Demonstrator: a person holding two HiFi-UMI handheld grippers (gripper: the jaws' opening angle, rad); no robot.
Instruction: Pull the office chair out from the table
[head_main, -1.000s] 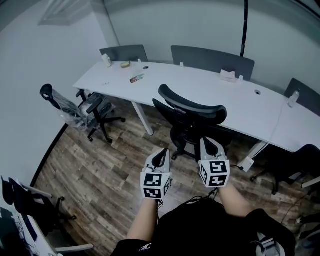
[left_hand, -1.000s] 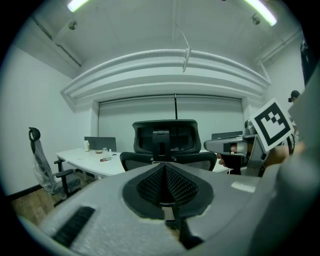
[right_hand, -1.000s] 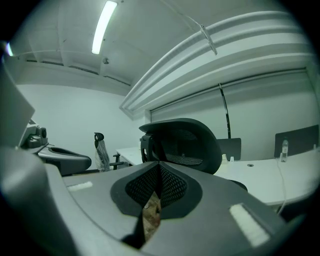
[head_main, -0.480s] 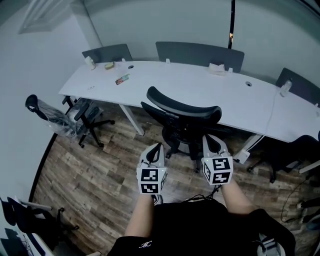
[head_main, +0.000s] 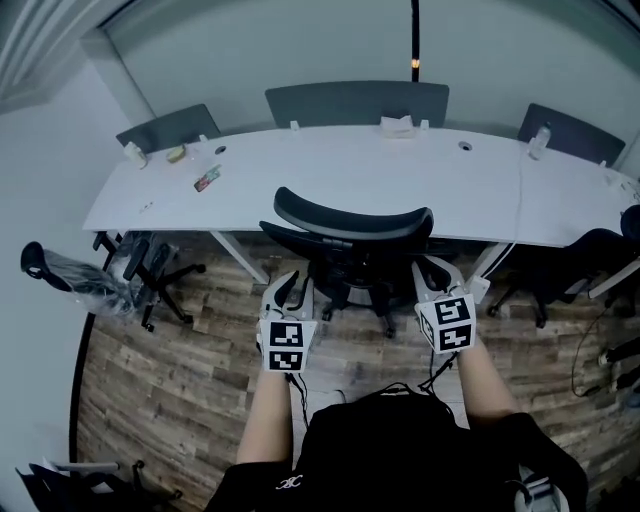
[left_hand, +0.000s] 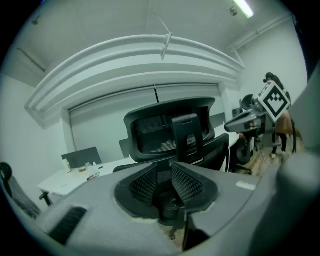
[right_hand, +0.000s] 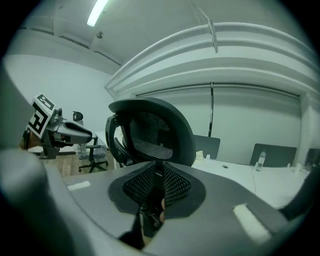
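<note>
Both my left gripper (head_main: 290, 289) and right gripper (head_main: 440, 275) have just opened slightly, empty; the office chair (head_main: 352, 226) faces the table (head_main: 330, 172), back toward me.

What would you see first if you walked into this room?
The big black office chair, tucked in at the long white table in the middle. Right behind it, a left hand-held gripper and a right hand-held gripper point toward its back; their jaws have just been opening, slightly apart, with nothing between them.
</note>
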